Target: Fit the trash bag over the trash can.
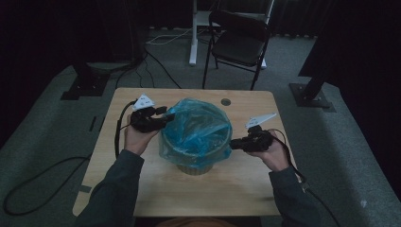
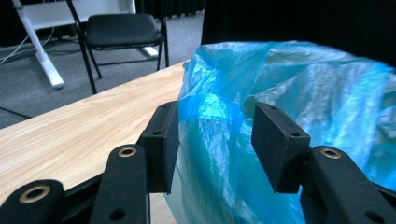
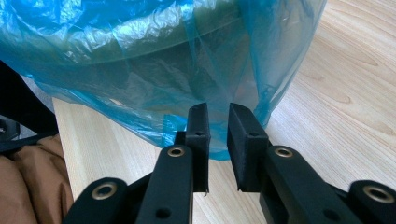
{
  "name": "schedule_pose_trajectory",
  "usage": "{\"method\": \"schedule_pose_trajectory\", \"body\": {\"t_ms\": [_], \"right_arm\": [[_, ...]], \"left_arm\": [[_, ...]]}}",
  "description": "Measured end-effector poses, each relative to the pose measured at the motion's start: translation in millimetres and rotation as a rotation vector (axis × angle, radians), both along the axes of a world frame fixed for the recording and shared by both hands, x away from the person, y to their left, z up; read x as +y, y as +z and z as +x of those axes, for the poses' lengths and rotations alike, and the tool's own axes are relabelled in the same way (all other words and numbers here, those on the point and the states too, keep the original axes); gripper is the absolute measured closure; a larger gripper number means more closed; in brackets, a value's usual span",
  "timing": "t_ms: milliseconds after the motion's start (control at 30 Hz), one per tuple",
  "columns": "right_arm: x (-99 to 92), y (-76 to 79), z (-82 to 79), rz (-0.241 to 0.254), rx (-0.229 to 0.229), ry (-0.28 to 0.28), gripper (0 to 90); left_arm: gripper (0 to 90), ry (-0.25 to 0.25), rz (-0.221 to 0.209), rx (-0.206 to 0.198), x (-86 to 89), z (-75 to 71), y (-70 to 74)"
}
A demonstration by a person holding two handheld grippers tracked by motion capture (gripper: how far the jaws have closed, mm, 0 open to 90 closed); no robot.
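A small bin (image 1: 195,166) stands mid-table, lined with a blue plastic bag (image 1: 196,125) whose edge drapes over the rim. My left gripper (image 1: 166,116) is at the bag's left side. In the left gripper view it (image 2: 215,144) is open, with a fold of the blue bag (image 2: 210,112) standing between its jaws. My right gripper (image 1: 233,143) points at the bin's right rim. In the right gripper view it (image 3: 218,122) shows only a narrow gap, just short of the hanging bag (image 3: 140,70), with nothing pinched.
The wooden table (image 1: 142,189) has a cable hole (image 1: 225,101) at the back. Behind it on the carpet stand a black folding chair (image 1: 239,40), a white desk leg (image 1: 193,33) and black stand bases (image 1: 85,85). Cables trail on the floor at left.
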State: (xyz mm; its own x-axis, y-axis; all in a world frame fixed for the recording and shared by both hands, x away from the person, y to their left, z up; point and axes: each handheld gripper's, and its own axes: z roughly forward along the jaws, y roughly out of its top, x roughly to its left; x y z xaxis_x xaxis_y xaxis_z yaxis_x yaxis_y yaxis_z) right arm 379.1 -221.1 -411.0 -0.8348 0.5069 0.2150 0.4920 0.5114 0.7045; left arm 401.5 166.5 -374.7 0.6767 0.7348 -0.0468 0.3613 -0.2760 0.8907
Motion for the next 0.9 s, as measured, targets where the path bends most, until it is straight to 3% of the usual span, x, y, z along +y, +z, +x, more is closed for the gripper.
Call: {"method": "schedule_pose_trajectory", "body": {"t_ms": [200,267,433,600,733,833,900], "right_arm": [[0.4,0.3,0.1,0.004,0.000,0.001,76.7],[0.6,0.0,0.0,0.005,0.000,0.003,76.7],[0.4,0.0,0.1,0.006,-0.003,0.001,76.8],[1.7,0.2,-0.1,0.007,-0.001,0.005,76.9],[3.8,-0.1,0.6,0.007,-0.002,0.004,77.0],[4.1,0.0,1.3,0.011,-0.005,0.002,77.0],[1.7,2.3,3.2,0.031,-0.022,-0.031,73.7]], "left_arm": [[62.4,0.034,-0.005,-0.003,-3.9,11.6,1.1],[71.3,0.048,-0.002,-0.002,-3.9,15.4,1.0],[81.8,0.077,-0.034,0.016,-0.2,26.7,1.0],[84.6,0.099,-0.047,0.038,2.1,38.3,-2.7],[85.0,0.115,-0.046,0.083,3.6,52.2,-14.3],[85.0,0.108,-0.053,0.100,3.4,56.7,-19.5],[84.9,0.085,-0.075,0.104,2.6,60.0,-24.2]]}}
